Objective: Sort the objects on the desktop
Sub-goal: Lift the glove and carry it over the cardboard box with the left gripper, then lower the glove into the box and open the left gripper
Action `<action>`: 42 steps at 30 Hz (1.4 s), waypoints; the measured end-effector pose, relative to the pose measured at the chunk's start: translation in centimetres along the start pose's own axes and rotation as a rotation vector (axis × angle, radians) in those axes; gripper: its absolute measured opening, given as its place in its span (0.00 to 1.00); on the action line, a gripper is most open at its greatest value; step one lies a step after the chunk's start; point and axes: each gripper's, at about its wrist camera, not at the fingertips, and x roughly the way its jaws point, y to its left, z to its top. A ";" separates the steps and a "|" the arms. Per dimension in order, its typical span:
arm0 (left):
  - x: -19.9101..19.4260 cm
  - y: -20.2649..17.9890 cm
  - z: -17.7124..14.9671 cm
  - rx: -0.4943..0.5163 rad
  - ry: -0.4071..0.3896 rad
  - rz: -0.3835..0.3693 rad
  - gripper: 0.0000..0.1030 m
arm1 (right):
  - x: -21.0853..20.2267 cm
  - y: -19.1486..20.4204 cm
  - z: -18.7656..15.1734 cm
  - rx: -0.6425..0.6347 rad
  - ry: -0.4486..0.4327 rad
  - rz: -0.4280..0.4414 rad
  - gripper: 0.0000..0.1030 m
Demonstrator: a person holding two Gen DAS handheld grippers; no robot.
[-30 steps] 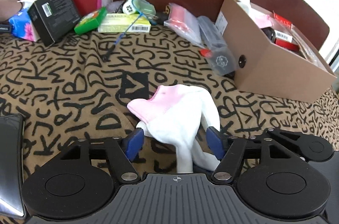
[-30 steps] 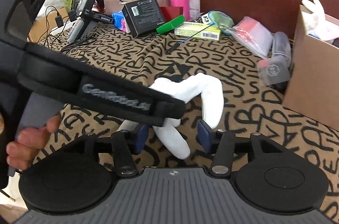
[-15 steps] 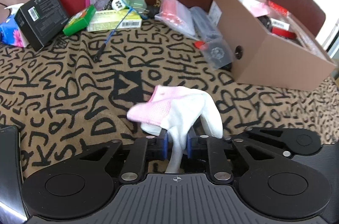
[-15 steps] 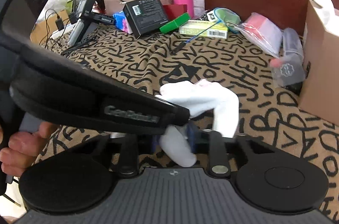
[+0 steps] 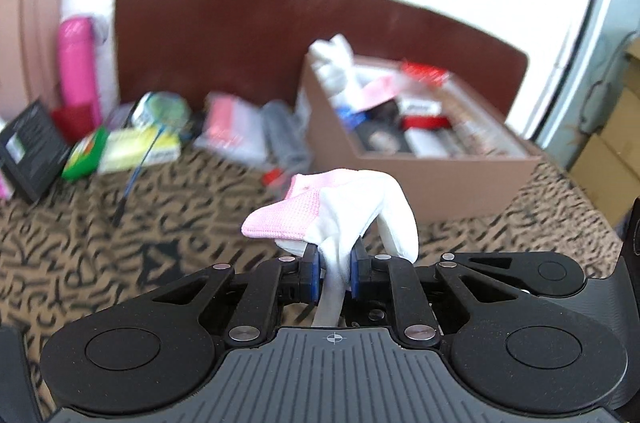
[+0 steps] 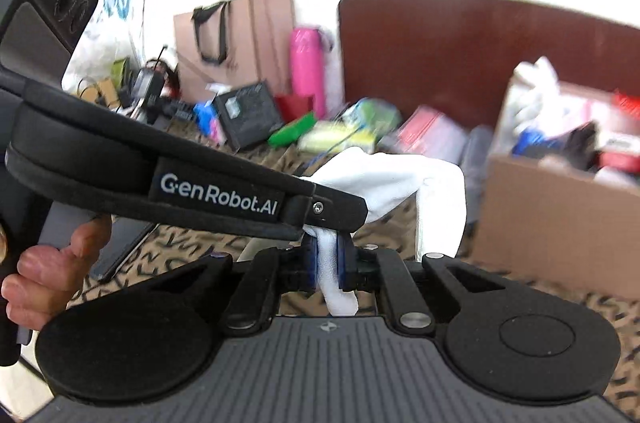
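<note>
The one readable text is "GenRobot.AI", in white letters on the black left gripper body seen from the right wrist. Labels on the black box are too blurred to read.

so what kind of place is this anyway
Probably a cluttered home or office desk: a letter-print cloth covers the surface, a cardboard box holds sorted odds and ends, and a pink bottle and paper bag stand behind.
</note>
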 end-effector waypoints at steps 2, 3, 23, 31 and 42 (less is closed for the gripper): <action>-0.1 -1.1 0.9 0.020 -0.024 -0.021 0.09 | -1.1 -0.6 0.7 -0.009 -0.033 -0.031 0.11; -0.1 -1.7 1.4 0.032 -0.037 -0.034 0.09 | -1.6 -1.0 1.0 -0.013 -0.047 -0.044 0.10; 7.5 -8.5 10.7 0.081 -0.141 -0.240 0.11 | -3.4 -11.7 7.0 -0.025 -0.156 -0.270 0.10; 13.7 -8.7 11.1 0.118 -0.098 -0.234 0.15 | 0.9 -16.3 6.0 0.021 -0.075 -0.307 0.11; 19.6 -6.2 10.2 0.051 0.009 -0.209 0.44 | 5.2 -18.5 3.7 0.050 0.042 -0.311 0.19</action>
